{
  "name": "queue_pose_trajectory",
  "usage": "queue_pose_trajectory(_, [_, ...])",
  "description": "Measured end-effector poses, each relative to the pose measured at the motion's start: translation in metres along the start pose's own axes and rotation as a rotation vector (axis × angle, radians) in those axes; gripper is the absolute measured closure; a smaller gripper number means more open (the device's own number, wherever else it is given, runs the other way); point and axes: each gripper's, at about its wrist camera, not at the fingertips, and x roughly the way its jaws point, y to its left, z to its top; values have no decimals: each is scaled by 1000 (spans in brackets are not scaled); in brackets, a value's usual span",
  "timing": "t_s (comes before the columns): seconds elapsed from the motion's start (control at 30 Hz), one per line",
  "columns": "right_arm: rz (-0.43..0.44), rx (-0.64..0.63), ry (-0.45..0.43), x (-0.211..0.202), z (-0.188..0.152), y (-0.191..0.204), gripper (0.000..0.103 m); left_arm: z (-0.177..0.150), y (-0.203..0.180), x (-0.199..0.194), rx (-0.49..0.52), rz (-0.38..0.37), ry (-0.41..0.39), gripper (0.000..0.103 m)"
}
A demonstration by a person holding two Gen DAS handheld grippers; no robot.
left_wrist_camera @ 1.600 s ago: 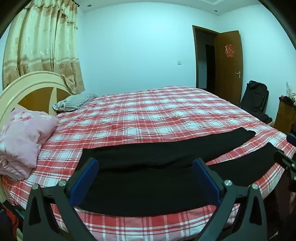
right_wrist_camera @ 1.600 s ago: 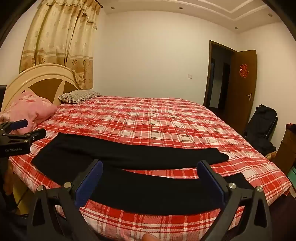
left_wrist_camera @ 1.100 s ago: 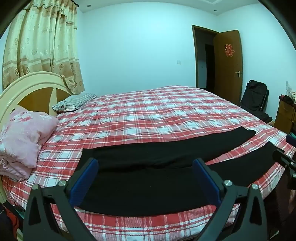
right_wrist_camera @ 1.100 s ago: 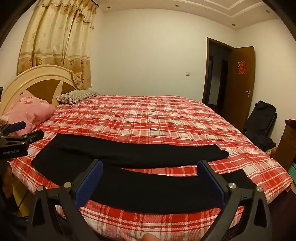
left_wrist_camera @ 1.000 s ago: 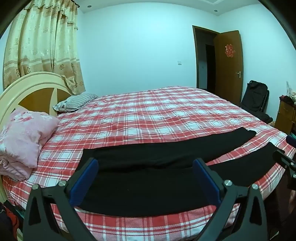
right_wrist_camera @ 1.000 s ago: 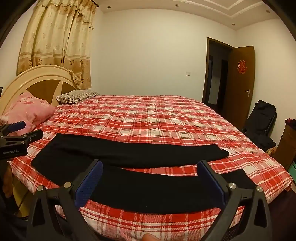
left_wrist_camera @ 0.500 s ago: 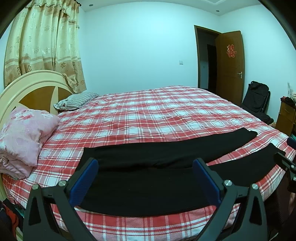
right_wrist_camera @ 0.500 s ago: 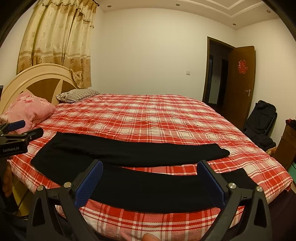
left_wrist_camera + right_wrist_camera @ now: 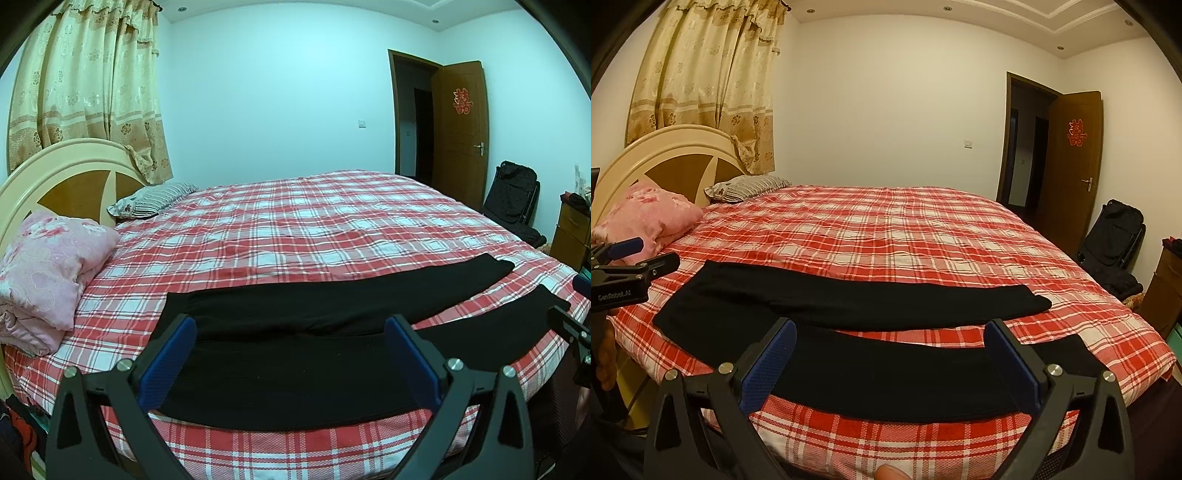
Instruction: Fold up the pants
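Note:
Black pants (image 9: 295, 354) lie flat on the red plaid bed (image 9: 295, 236), waist to the left, both legs spread out to the right near the front edge. In the right wrist view the pants (image 9: 886, 373) show both legs apart with plaid between them. My left gripper (image 9: 290, 354) is open and empty, held above the waist end at the bed's front edge. My right gripper (image 9: 890, 362) is open and empty, held above the near leg. Each gripper shows at the edge of the other's view: the right one (image 9: 570, 328), the left one (image 9: 631, 266).
A pink folded quilt (image 9: 48, 273) and a striped pillow (image 9: 151, 201) lie by the cream headboard (image 9: 70, 170) on the left. A black bag (image 9: 511, 195), a wooden cabinet (image 9: 570, 229) and an open door (image 9: 460, 133) stand at the right.
Both cameras have drifted slightly; the pants lie as before and both grippers stay open.

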Motion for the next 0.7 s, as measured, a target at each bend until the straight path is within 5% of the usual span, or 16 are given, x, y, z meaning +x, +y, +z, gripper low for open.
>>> queue_pose_trajectory(0.7, [7,-14,13,3,-4,5,1,0,-1,2,0,-2,11,0])
